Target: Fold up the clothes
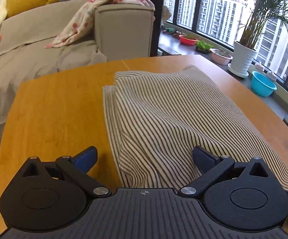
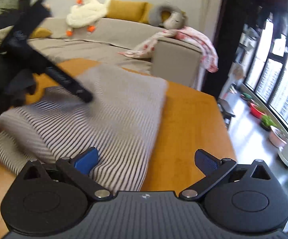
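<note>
The right wrist view is smeared by motion blur, so the far stripes of the striped garment (image 2: 96,119) melt into flat grey there. A dark, blurred shape crossing the upper left of that view is the left claw (image 2: 78,91), its tip low over the cloth; whether it touches is unclear. In the left wrist view the near hem of the garment is cut off behind the claw body, and only a dark sliver of the other tool shows at the right edge.

The left claw (image 1: 144,157) points forward across the wooden worktop (image 1: 60,107), tilted down, its blue-padded fingers (image 1: 86,157) spread wide apart and gripping nothing. A raised hump of cloth sits between them. The right claw (image 2: 146,159) also stands wide apart and empty, its left finger over the garment's near right corner, its right finger over bare wood.

The garment is cream with thin dark stripes, folded into a rough rectangle of several layers, puffy and wrinkled. It lies along the middle of the worktop, reaching toward the far edge, with bare wood on both sides. A grey sofa (image 1: 44,31) stands beyond the far edge.
</note>
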